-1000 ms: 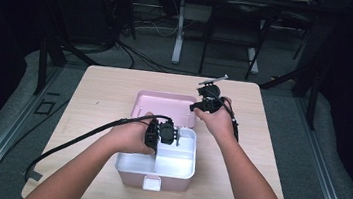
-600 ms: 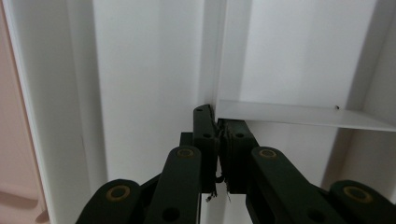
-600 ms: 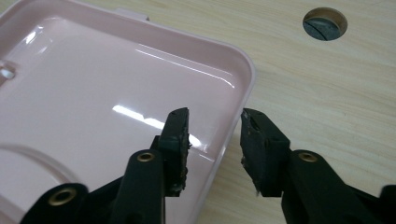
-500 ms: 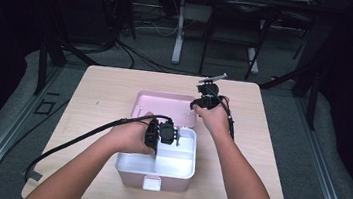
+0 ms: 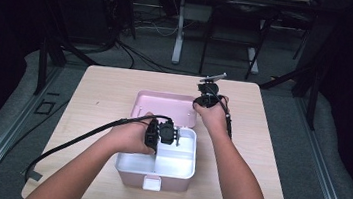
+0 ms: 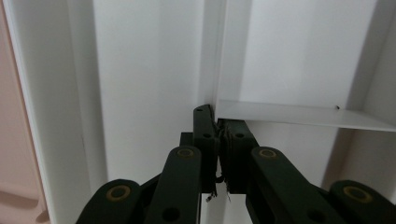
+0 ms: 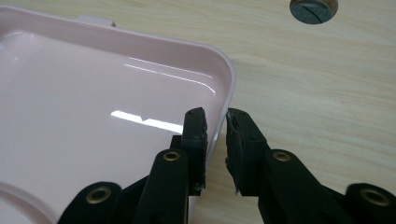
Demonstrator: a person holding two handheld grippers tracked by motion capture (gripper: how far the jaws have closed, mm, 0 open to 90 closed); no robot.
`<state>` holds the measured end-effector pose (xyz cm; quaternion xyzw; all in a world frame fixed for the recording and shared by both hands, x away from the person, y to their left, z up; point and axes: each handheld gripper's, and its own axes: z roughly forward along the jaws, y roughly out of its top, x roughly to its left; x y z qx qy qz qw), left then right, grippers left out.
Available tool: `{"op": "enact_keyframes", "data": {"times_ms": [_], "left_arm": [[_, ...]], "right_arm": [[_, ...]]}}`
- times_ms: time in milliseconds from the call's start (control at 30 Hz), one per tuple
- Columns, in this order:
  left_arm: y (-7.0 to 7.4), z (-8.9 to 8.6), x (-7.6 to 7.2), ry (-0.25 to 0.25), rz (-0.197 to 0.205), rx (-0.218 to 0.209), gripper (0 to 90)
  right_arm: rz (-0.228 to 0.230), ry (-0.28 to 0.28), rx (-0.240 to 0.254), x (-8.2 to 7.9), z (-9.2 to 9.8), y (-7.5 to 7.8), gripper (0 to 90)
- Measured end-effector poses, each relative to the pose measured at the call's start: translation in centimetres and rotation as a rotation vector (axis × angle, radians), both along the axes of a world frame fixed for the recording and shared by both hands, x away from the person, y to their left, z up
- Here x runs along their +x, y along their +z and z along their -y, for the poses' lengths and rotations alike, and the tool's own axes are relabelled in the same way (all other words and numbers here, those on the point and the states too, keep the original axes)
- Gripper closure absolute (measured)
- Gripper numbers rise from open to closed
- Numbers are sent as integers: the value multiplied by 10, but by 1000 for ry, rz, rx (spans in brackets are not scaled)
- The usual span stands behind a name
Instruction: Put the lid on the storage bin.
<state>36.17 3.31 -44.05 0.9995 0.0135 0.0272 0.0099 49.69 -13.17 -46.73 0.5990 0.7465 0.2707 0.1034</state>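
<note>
My left gripper (image 6: 217, 140), jaws clamped on the white divider (image 6: 299, 114) inside the open pink box (image 5: 153, 177) at the table's (image 5: 105, 91) middle, steadies it, while my right gripper (image 7: 215, 135), jaws just closing, narrowly straddles the rim of the flat-lying pink lid (image 7: 93, 107), forearm reaching forward.

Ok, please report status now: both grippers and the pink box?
Left gripper shut on white divider. Right gripper closing over lid rim, small gap outside. Pink box open. Nothing in the way.
</note>
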Motion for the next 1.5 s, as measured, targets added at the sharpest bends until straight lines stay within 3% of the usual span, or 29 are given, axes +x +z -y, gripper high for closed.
{"op": "enact_keyframes", "data": {"times_ms": [400, 767, 1067, 1333, 1500], "left_arm": [[0, 0, 1, -5, -10, 0, 859], [0, 0, 1, -2, -6, 1, 860], [0, 0, 0, -2, -5, 1, 860], [0, 0, 0, -4, -5, 4, 860], [0, 0, 1, -4, -7, 3, 860]], "right_arm": [[-51, -27, 27, 7, -1, -7, 787], [-103, -58, 92, 10, 4, -8, 799], [-104, -53, 90, 9, 4, -3, 814], [-113, -50, 163, 8, 12, 4, 831], [-92, -49, 155, 6, 11, 6, 835]]}}
